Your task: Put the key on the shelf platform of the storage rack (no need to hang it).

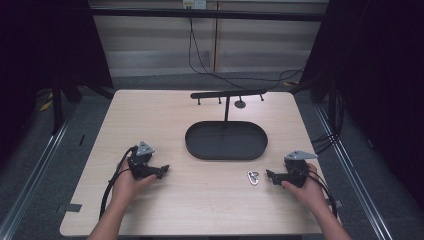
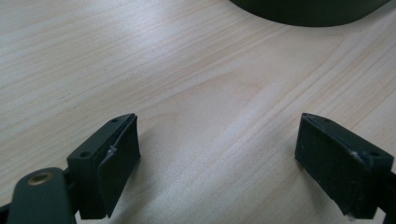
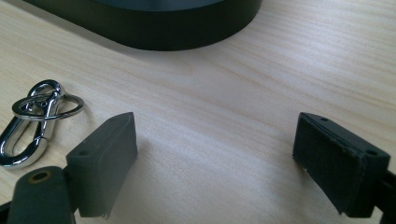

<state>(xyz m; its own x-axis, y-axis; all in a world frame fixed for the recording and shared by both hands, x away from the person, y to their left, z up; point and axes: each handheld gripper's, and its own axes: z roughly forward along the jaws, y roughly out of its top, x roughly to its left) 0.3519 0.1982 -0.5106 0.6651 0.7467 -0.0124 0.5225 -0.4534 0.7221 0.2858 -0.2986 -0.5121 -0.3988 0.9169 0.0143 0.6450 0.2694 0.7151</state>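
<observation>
Keyring clip lying on the worktop (image 1: 150,210), just in front of my right hand-held gripper (image 1: 270,175).

I am keeping both jaws spread wide and gripping nothing, right one pointing toward the keyring clip (image 3: 32,123) so I can close in on it; my left hand-held gripper (image 1: 162,169), equally released, is resting apart near the dark oval tray (image 1: 226,155), perhaps the clip's destination.

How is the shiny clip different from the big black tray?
The clip is small, silvery and glossy; the tray is large, matte black. The clip is a looped hook with a ring; the tray is an oval dish with a raised rim. Both lie on the wooden table.
</observation>
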